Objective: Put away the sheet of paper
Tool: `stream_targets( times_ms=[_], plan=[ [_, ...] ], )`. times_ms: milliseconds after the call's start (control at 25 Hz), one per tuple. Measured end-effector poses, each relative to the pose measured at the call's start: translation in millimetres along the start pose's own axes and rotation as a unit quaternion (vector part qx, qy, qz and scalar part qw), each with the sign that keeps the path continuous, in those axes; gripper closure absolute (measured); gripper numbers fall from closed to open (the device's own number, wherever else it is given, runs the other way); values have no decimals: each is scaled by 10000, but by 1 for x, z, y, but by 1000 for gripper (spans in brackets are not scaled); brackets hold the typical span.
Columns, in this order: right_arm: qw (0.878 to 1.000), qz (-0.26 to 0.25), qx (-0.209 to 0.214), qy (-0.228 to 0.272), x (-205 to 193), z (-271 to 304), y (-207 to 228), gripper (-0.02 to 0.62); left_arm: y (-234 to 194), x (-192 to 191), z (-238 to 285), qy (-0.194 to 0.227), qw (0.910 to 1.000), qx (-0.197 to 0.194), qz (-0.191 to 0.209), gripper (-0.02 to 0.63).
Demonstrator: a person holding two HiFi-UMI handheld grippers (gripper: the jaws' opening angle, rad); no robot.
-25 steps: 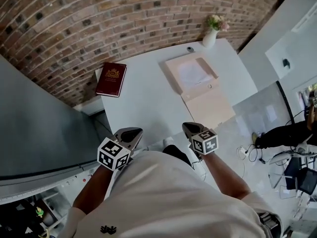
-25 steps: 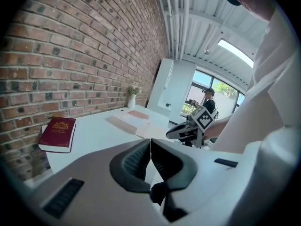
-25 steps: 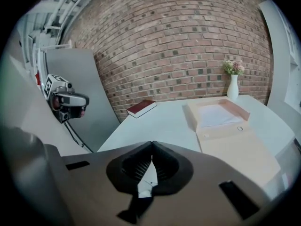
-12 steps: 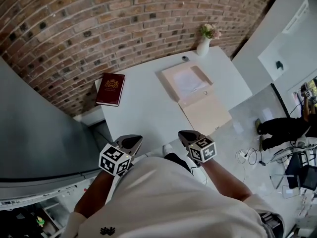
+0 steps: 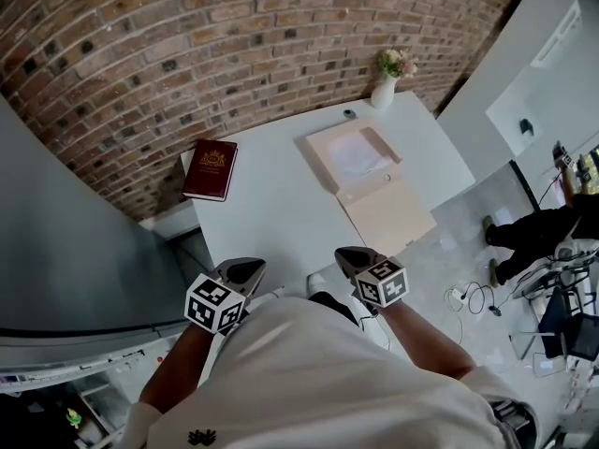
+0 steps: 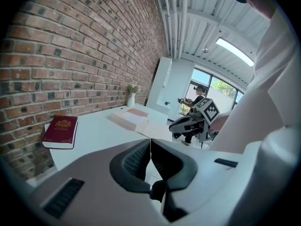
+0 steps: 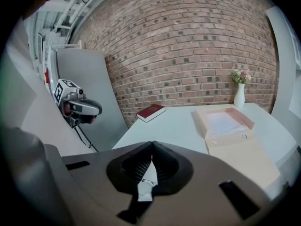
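Note:
A white sheet of paper (image 5: 361, 158) lies inside an open pale pink box (image 5: 322, 145) at the far side of the white table (image 5: 271, 204). The box's lid (image 5: 389, 215) lies flat toward me. In the right gripper view the paper (image 7: 225, 122) shows in the box (image 7: 203, 121). My left gripper (image 5: 249, 268) and right gripper (image 5: 348, 254) hover at the table's near edge, well short of the box. Both are shut with nothing between their jaws. The left gripper view shows its own gripper (image 6: 150, 146) with jaws together, and the right gripper view shows the same for its gripper (image 7: 151, 160).
A dark red book (image 5: 210, 169) lies at the table's far left corner. A white vase with flowers (image 5: 384, 90) and a small dark object (image 5: 348, 113) stand by the brick wall. A person (image 5: 543, 227) is on the floor at the right, with cables (image 5: 468, 297) nearby.
The head view has shifted a little. Both grippers sit slightly lower in it and stay shut. Nothing on the table has moved.

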State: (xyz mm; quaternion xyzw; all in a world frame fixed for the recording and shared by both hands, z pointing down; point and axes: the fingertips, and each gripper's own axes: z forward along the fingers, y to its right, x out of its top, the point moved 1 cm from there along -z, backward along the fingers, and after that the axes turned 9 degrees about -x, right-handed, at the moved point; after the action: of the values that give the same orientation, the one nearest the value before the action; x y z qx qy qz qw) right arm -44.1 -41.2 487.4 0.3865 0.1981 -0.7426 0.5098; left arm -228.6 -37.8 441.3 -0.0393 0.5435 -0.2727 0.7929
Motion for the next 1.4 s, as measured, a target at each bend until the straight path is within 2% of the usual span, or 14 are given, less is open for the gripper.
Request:
stream_targets(
  times_ms=[880,1400],
  plan=[
    [9998,155,-26,153,-15,-7,2,568,1,-19,4,-19,9999,113,-124,581],
    [9997,207,-34,152,-23,-5,22,568,-8,-21,23,-72,9996,161,-238,581]
  ],
)
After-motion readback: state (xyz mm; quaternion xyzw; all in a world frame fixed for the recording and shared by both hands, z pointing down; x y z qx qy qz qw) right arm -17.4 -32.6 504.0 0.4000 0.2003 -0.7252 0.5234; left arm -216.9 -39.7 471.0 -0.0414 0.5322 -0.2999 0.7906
